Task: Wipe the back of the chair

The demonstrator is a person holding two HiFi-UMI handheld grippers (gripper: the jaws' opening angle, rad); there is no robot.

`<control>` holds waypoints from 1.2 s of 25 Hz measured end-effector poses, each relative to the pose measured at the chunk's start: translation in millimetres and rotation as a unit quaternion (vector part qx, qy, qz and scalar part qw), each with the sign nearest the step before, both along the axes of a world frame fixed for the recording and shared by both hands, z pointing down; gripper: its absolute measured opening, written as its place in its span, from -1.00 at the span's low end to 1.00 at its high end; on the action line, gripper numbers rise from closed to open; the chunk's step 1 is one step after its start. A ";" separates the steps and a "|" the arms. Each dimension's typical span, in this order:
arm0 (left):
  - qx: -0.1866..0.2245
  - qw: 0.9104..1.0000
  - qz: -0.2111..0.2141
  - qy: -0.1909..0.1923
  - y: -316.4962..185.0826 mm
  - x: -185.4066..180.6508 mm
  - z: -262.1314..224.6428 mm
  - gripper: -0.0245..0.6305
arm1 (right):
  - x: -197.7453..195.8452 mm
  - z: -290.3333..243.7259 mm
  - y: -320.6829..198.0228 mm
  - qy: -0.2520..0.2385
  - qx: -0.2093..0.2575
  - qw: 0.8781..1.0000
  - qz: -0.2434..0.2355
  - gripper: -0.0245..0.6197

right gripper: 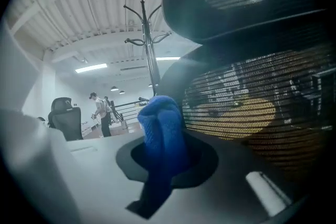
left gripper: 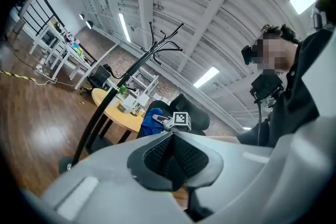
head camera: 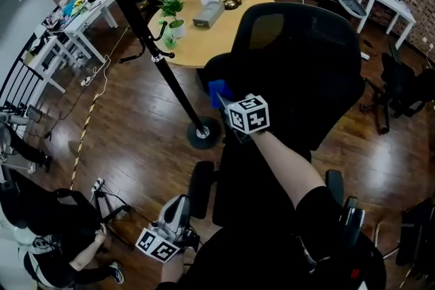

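A black mesh office chair (head camera: 306, 58) stands in front of me with its back towards me. My right gripper (head camera: 225, 104) is shut on a blue cloth (head camera: 219, 91) at the left edge of the chair back. In the right gripper view the blue cloth (right gripper: 163, 134) bulges from between the jaws, right beside the mesh back (right gripper: 262, 107) below the headrest. My left gripper (head camera: 178, 217) hangs low near my body, shut with nothing in it; its view shows the closed pads (left gripper: 168, 157), the chair (left gripper: 191, 113) and the cloth (left gripper: 152, 122) farther off.
A black coat stand (head camera: 160, 58) rises left of the chair, its round base (head camera: 204, 134) on the wooden floor. Behind is a round yellow table (head camera: 204, 27) with a plant and a lamp. A seated person (head camera: 47, 241) is at lower left. More chairs (head camera: 401, 88) stand at right.
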State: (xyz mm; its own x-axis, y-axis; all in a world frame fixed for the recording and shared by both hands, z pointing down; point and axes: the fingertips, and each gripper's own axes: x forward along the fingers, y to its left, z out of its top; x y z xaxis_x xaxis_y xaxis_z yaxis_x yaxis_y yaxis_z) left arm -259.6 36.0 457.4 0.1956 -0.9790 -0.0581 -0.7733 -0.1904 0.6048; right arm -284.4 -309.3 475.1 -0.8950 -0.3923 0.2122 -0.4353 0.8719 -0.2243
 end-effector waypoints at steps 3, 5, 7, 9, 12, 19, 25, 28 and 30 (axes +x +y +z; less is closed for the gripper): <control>0.001 1.000 -0.001 -0.003 -0.9 -4.9 1.4 -0.92 | 11.4 0.6 -6.4 0.009 0.025 1.000 -0.007 -0.80; 0.002 1.000 0.009 -0.004 -8.0 -3.0 2.2 -0.92 | 33.6 0.8 -13.6 0.006 0.034 0.999 0.006 -0.80; 0.003 1.000 0.027 -0.004 -18.2 2.4 3.2 -0.92 | 64.1 1.2 -22.1 0.002 0.040 0.999 0.026 -0.80; 0.004 0.999 0.053 -0.005 -31.1 10.8 4.6 -0.92 | 102.2 3.5 -31.2 0.002 0.044 0.998 0.053 -0.80; 0.007 0.996 0.094 -0.005 -53.6 29.1 5.7 -0.92 | 173.3 7.3 -46.7 0.005 0.046 0.993 0.107 -0.80; 0.012 0.987 0.162 -0.006 -95.3 70.6 5.0 -0.92 | 360.0 18.8 -79.1 0.001 0.016 0.964 0.265 -0.80; 0.015 0.981 0.193 -0.005 -106.2 100.0 3.6 -0.92 | 411.6 26.2 -83.2 0.019 0.005 0.948 0.317 -0.80; 0.017 0.981 0.192 -0.005 -102.6 104.5 1.3 -0.92 | 409.3 22.1 -74.8 0.004 0.006 0.946 0.325 -0.80; 0.014 0.983 0.183 -0.005 -97.1 99.4 0.8 -0.92 | 394.3 22.3 -56.3 -0.018 0.002 0.952 0.307 -0.80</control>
State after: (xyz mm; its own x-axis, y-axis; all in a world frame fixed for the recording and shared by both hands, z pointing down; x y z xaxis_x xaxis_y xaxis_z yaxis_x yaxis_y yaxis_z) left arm -160.2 -61.2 458.1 0.5350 -0.8410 -0.0812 -0.6554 -0.4738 0.5882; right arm 109.8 -365.6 497.3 -0.5036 -0.8441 0.1839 -0.8551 0.4567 -0.2454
